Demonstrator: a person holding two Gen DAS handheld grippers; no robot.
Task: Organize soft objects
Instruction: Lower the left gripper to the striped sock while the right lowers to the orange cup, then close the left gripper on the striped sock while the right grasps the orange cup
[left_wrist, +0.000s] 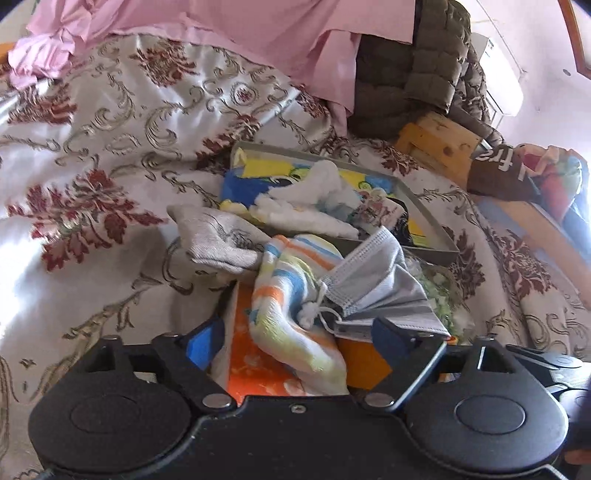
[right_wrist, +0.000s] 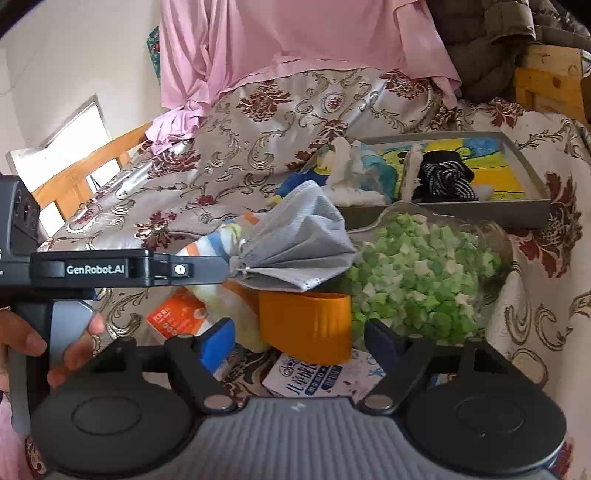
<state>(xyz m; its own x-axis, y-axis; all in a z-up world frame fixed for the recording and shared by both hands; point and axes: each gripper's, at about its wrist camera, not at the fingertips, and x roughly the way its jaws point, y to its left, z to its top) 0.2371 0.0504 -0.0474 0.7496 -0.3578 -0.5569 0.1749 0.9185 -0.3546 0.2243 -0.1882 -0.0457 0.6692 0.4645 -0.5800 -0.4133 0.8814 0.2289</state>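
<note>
**Grey mask and striped cloth at your left gripper, tray just behind**

Your left gripper (left_wrist: 299, 332) stands with its jaws spread apart; the striped cloth (left_wrist: 295, 295) and the grey face mask (left_wrist: 380, 284) lie bunched between them, though you cannot tell from these views whether either is pinched. In the right wrist view the left gripper comes in from the left and the mask (right_wrist: 295, 247) fans out from its tip, pleats spreading toward the right, long axis running roughly left to right. Your right gripper (right_wrist: 299, 339) has its jaws released, with an orange strap (right_wrist: 306, 321) lying between them.

A grey printed cloth (left_wrist: 218, 240) trails off to the left of the striped one, over the orange box (left_wrist: 255, 369).

The bed cover (left_wrist: 92, 155) is open to the left (plenty of floral fabric there); to the right a wooden frame (left_wrist: 436, 136) and a quilted jacket (left_wrist: 413, 74) close things in.

The grey tray (right_wrist: 532, 177) holds white fabric (right_wrist: 347, 173) at its left end and a dark striped cloth (right_wrist: 447, 177) toward the middle. In front of it, a clear container of green and white paper stars (right_wrist: 417, 273) lies just right of the mask.
</note>
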